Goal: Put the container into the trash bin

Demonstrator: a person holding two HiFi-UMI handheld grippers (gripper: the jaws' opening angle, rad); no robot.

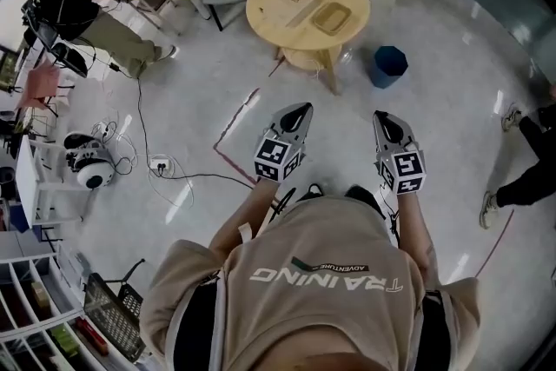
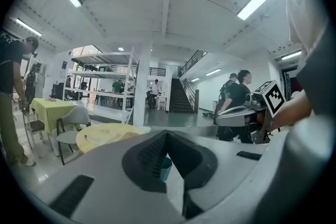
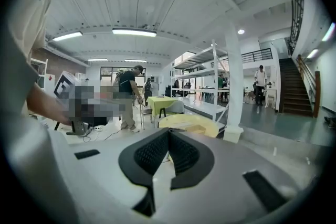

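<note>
Left hand-held gripper [image 1: 298, 113], right hand-held gripper [image 1: 383, 121]: I hold both closed, empty. Container [image 1: 333, 17] on worktop [image 1: 263, 9]; trash bin [image 1: 389, 65] beside. Risk: shallow container slips from my pinch, misses bin.

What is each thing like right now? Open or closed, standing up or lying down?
Left gripper: jaws together, holding nothing.
Right gripper: jaws together, holding nothing.
Shallow tan rectangular container: lying flat on the table, open on top, untouched.
Blue plastic trash bin: upright on the floor beside the table, no lid.
Round pale wooden table: standing upright.
</note>
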